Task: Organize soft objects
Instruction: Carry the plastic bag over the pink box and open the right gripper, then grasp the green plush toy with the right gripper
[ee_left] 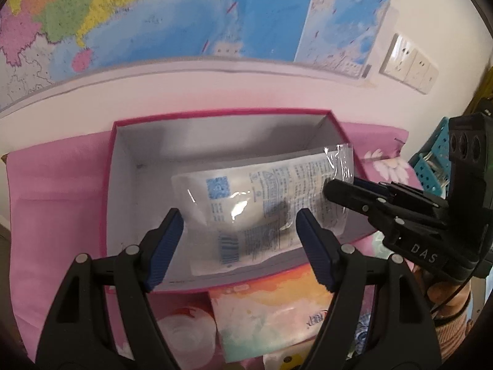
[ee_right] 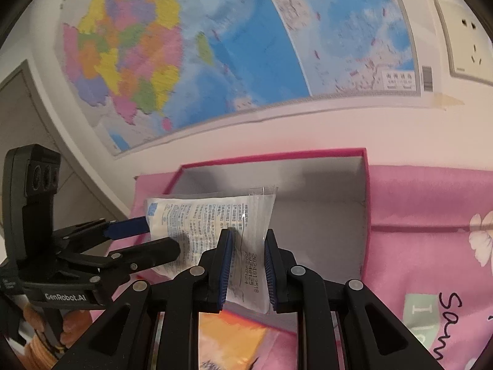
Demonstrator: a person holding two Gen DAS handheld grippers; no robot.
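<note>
A clear plastic packet (ee_left: 262, 203) with blue printed text, holding something white and soft, hangs over an open pink box (ee_left: 111, 191) with a grey inside. The box sits on a desk covered with a pink flowered cloth (ee_right: 431, 203), below a wall map (ee_right: 215, 46).

The right tool (ee_right: 246, 268) is clenched on one edge of the packet, its blue pads pinching the film near the printed date. From the left wrist view, that tool comes in from the right and holds the packet's right end. The left tool (ee_left: 240, 246) is released, its jaws standing wide apart with the packet seen between and beyond them; nothing is gripped.

The step in hand appears to be lowering the packet into the box. To do it well, the packet should probably be carried fully inside the walls and laid flat on the floor of the box before letting go, since the thin film may sag or catch on the near rim. An orange and white pouch (ee_left: 271, 317) lies on the cloth in front of the box, likely waiting its turn.
</note>
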